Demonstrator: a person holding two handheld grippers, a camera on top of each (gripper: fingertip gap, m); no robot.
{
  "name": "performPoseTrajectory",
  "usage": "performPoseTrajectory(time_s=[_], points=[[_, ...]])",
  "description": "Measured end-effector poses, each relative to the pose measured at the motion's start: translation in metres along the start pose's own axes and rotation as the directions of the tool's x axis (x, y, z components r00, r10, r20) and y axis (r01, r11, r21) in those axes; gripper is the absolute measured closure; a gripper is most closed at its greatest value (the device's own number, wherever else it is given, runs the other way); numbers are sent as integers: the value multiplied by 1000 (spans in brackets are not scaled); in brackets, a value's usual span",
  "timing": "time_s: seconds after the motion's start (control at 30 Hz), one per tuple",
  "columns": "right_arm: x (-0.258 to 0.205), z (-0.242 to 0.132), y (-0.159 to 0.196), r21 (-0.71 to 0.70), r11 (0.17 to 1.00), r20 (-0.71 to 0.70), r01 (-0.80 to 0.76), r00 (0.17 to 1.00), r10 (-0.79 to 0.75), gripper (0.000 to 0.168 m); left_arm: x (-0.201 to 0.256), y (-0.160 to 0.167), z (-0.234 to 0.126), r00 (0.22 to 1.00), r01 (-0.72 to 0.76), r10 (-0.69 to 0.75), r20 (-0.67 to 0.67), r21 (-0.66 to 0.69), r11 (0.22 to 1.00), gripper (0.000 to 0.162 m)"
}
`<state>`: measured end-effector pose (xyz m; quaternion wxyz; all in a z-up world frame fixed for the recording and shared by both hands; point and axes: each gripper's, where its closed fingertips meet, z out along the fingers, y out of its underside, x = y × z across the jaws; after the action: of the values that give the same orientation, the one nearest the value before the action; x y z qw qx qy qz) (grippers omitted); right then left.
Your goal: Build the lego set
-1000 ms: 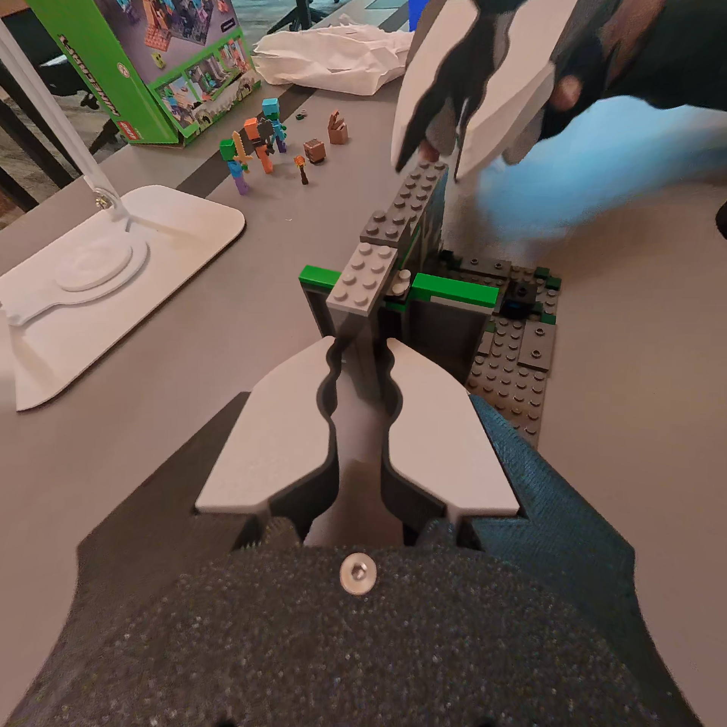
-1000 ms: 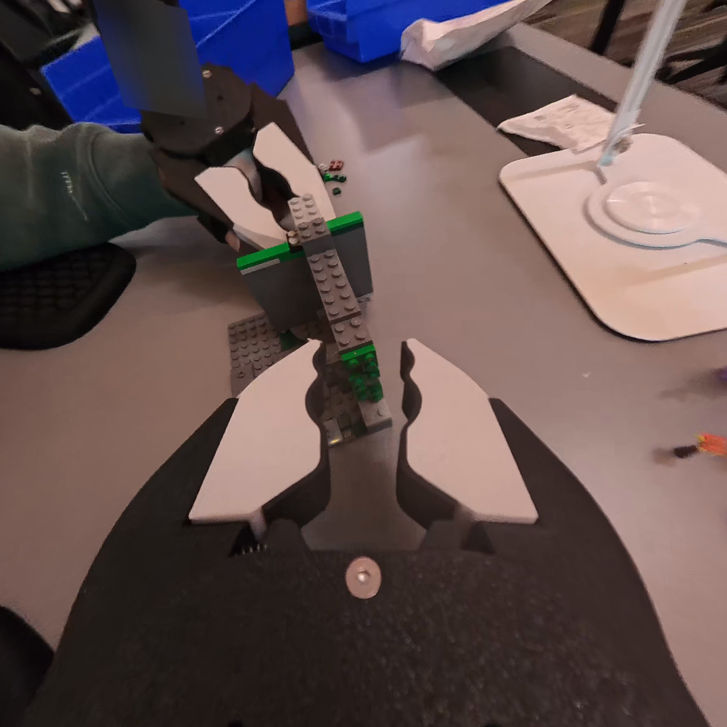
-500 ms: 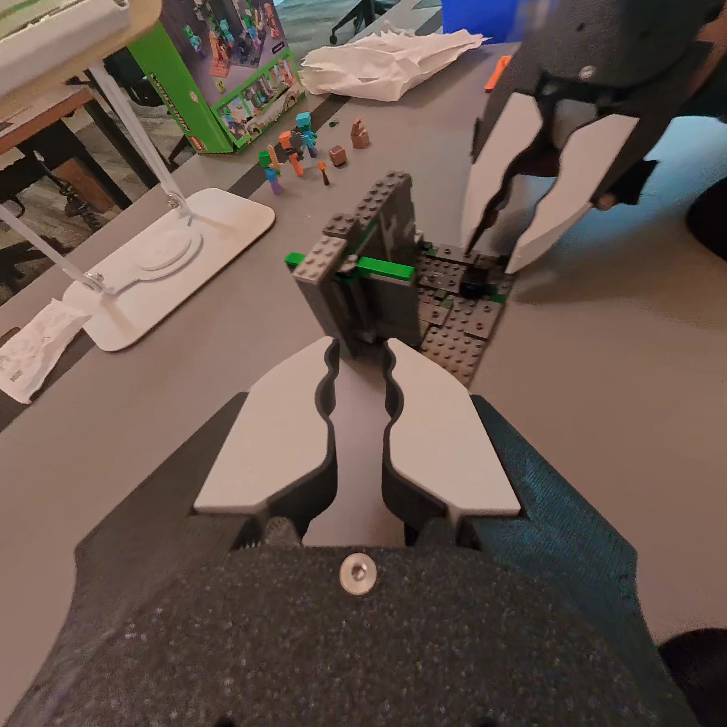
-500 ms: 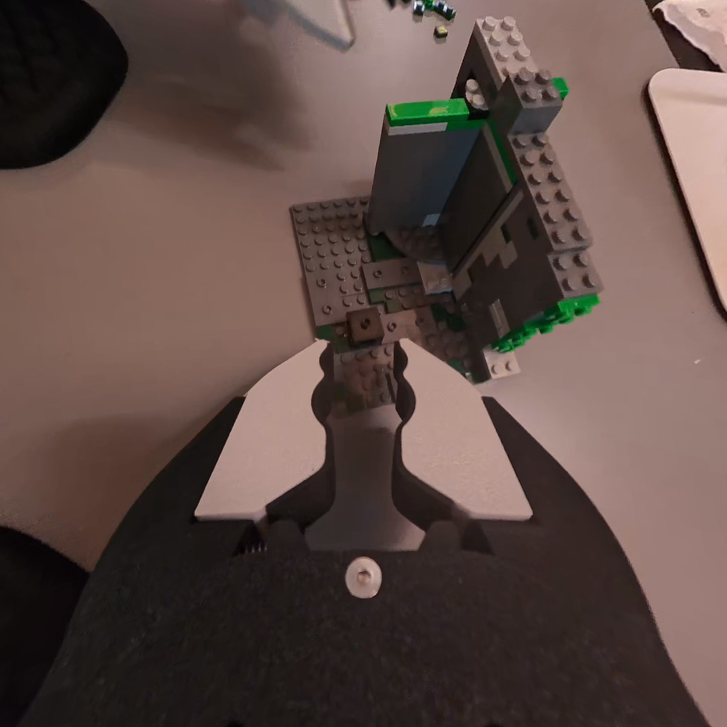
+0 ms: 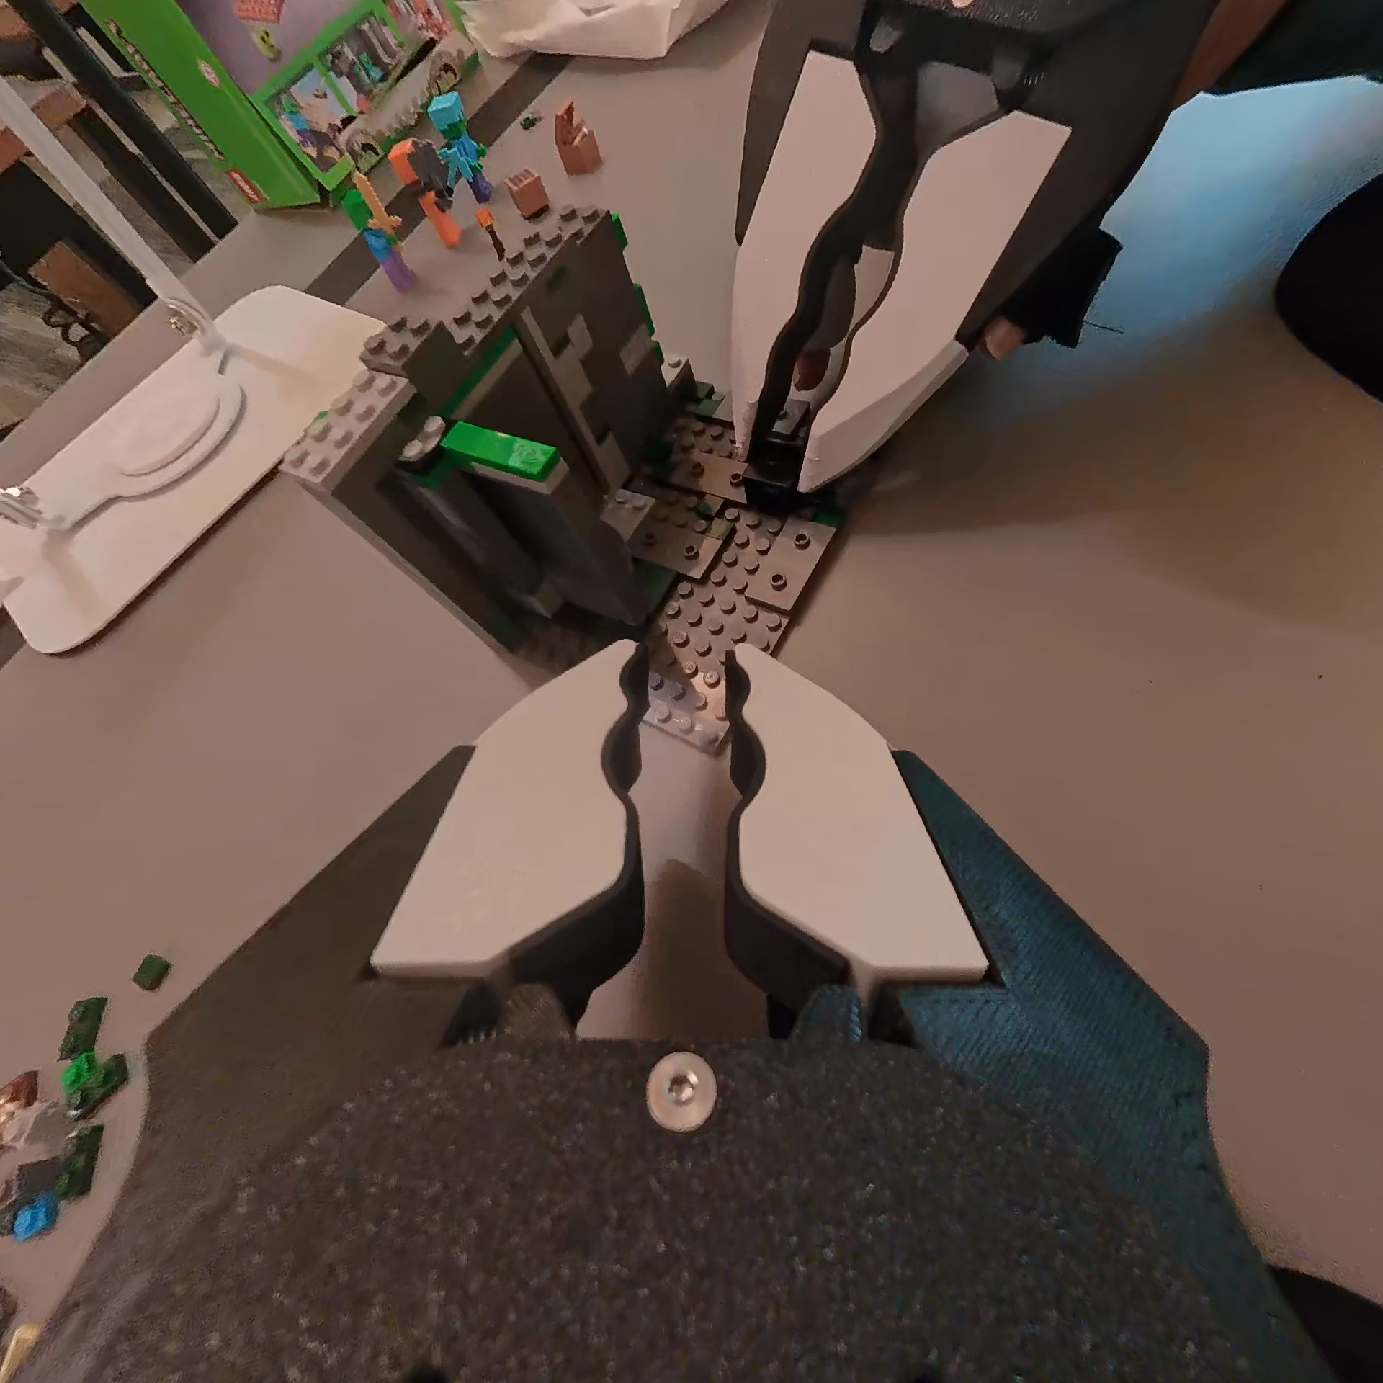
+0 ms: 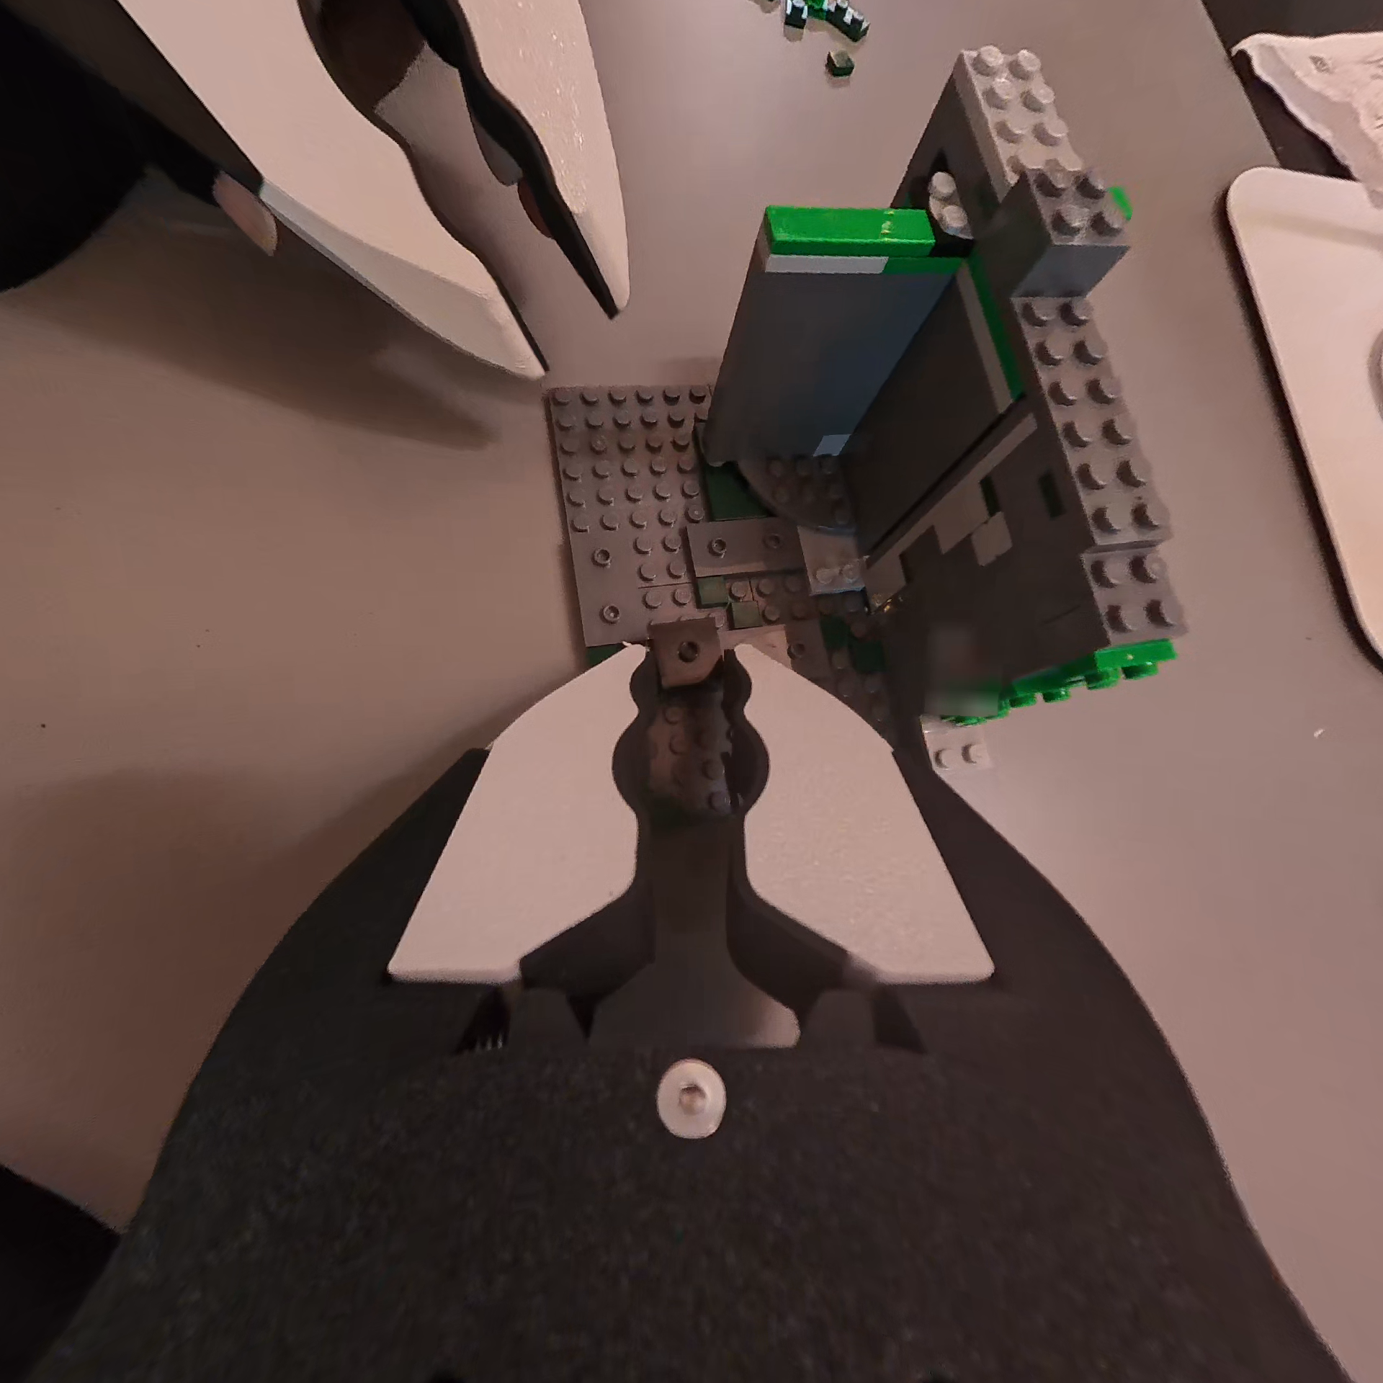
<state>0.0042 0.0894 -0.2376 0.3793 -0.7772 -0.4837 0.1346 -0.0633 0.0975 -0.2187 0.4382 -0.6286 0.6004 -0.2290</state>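
The lego build stands on a dark grey baseplate (image 5: 718, 614), also in the right wrist view (image 6: 621, 479). A tall grey stepped wall (image 5: 539, 359) (image 6: 1085, 419) rises on one side, with a green tile (image 5: 501, 456) (image 6: 846, 228) on a lower grey block. My right gripper (image 6: 685, 651) points down at the plate's edge, shut on a small dark brick (image 6: 685, 658) that sits on the plate. The left wrist view shows it too (image 5: 777, 468), with the brick (image 5: 778, 449) between its tips. My left gripper (image 5: 681, 658) is slightly open and empty, over the plate's near corner; it also appears in the right wrist view (image 6: 576, 340).
Several minifigures (image 5: 441, 179) and small brown pieces stand behind the build by a green set box (image 5: 284, 97). A white stand base (image 5: 165, 441) (image 6: 1317, 374) lies next to the wall. Loose small pieces (image 5: 67, 1107) lie at the near left. A white bag (image 5: 591, 22) lies at the back. My right fingertips sit around 8 centimetres from my left ones. The green tile (image 5: 501, 456) sits 5 centimetres or so from the ends of my left fingers. Seen from the right wrist view (image 6: 838, 221) as well.
My right gripper came down from the wall's top to the baseplate and closed on the small dark brick. My left gripper drew back from the wall to the plate's near corner.
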Motion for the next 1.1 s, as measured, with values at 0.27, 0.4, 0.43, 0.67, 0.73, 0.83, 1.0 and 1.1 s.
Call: performPoseTrajectory(time_s=[0.27, 0.4, 0.43, 0.67, 0.73, 0.83, 1.0, 1.1], points=[[-1, -15, -16, 87, 996, -26, -33, 999, 35, 144, 3, 0, 5, 1000, -23, 23, 11, -2, 1000, 145], [10, -49, -51, 284, 950, -114, -128, 979, 167, 142, -3, -4, 2, 999, 1, -3, 37, 35, 999, 147], [14, -57, -59, 352, 920, -129, -171, 965, 229, 142, -5, -5, 0, 999, 10, -12, 46, 46, 999, 147], [30, -94, -77, 705, 623, -116, -338, 812, 572, 146, -30, -21, -20, 983, 55, -87, 160, 195, 979, 151], [34, -93, -71, 710, 634, -170, -306, 800, 576, 147, -39, -28, -30, 971, 48, -104, 217, 250, 967, 156], [39, -86, -61, 681, 691, -276, -243, 789, 549, 148, -53, -37, -47, 945, 45, -147, 293, 331, 943, 162], [40, -76, -55, 641, 743, -349, -195, 787, 508, 154, -68, -40, -63, 904, 64, -222, 365, 398, 915, 162], [42, -79, -57, 636, 757, -395, -152, 778, 488, 159, -72, -39, -65, 889, 60, -231, 394, 401, 914, 162]])
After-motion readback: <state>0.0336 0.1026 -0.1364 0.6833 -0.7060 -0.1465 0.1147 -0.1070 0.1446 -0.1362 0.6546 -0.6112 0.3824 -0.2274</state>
